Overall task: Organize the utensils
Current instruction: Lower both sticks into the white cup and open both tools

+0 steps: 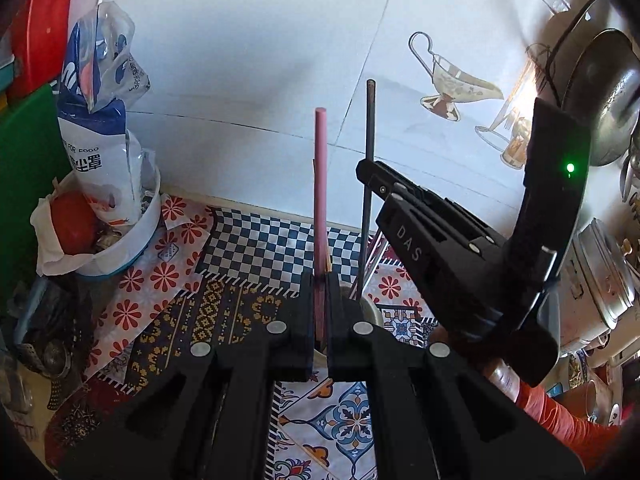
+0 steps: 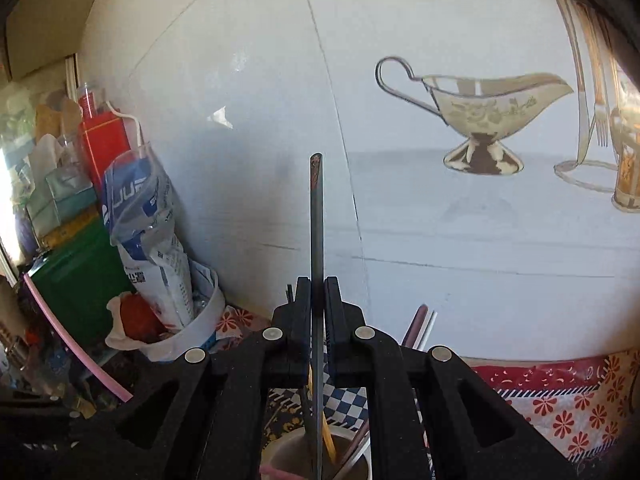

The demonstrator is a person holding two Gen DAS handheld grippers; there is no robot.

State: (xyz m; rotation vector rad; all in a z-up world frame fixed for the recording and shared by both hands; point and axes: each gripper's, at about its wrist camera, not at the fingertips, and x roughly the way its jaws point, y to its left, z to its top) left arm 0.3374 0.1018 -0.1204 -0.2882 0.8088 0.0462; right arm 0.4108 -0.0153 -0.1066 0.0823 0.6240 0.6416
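Chopsticks in transit: each hand-held gripper is clamped on a single stick held upright over a cup. In the left wrist view, the left hand-held gripper [image 1: 320,276] has its jaws closed on a pink chopstick [image 1: 320,184], whose upper end stands against the white tiled wall [image 1: 240,60]. Just to its right, the right hand-held gripper [image 1: 370,178] grips a dark grey chopstick [image 1: 370,120], likewise upright.

The right wrist view confirms that grip: the jaws of the right hand-held gripper [image 2: 317,284] are pressed on the dark grey chopstick [image 2: 316,216], whose lower end runs down towards the cup [image 2: 280,456] at the near edge. This cup already holds several other sticks, among them a yellow one [image 2: 328,440]. Whether the grey stick's tip rests inside the cup or just above it cannot be told, since the gripper body hides that part.

The cup stands on a patterned cloth [image 1: 160,280] covering the worktop; a white tub [image 1: 136,236] stuffed with a printed bag [image 1: 96,152] sits far left.

Judged step: gathering chopsticks into the cup, with two in hand. The next move probably calls for lowering each stick straight down into the cup mouth, keeping the two grippers from colliding, then parting the jaws only once the tip is well inside.
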